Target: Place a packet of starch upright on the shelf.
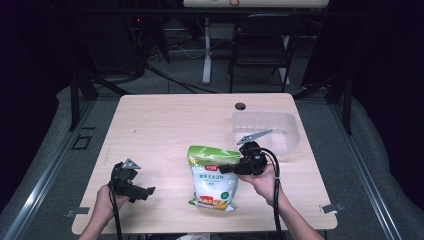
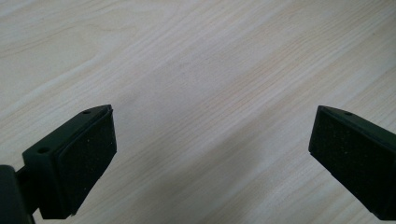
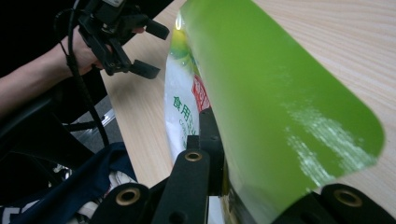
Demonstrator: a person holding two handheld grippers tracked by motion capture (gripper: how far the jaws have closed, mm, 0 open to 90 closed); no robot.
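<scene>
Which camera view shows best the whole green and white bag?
The high view: the bag lies whole on the table, the right gripper at its edge. The right gripper view gives a close partial look.

High view: fixed overhead, facing forward and down, covers the whole counter [image 1: 165, 120]. Left gripper view: close, looking straight down along its jaws at bare wood. Right gripper view: very close on the green bag [image 3: 261, 93], facing across toward the left gripper [image 3: 140, 46]; shares both with the high view.
</scene>
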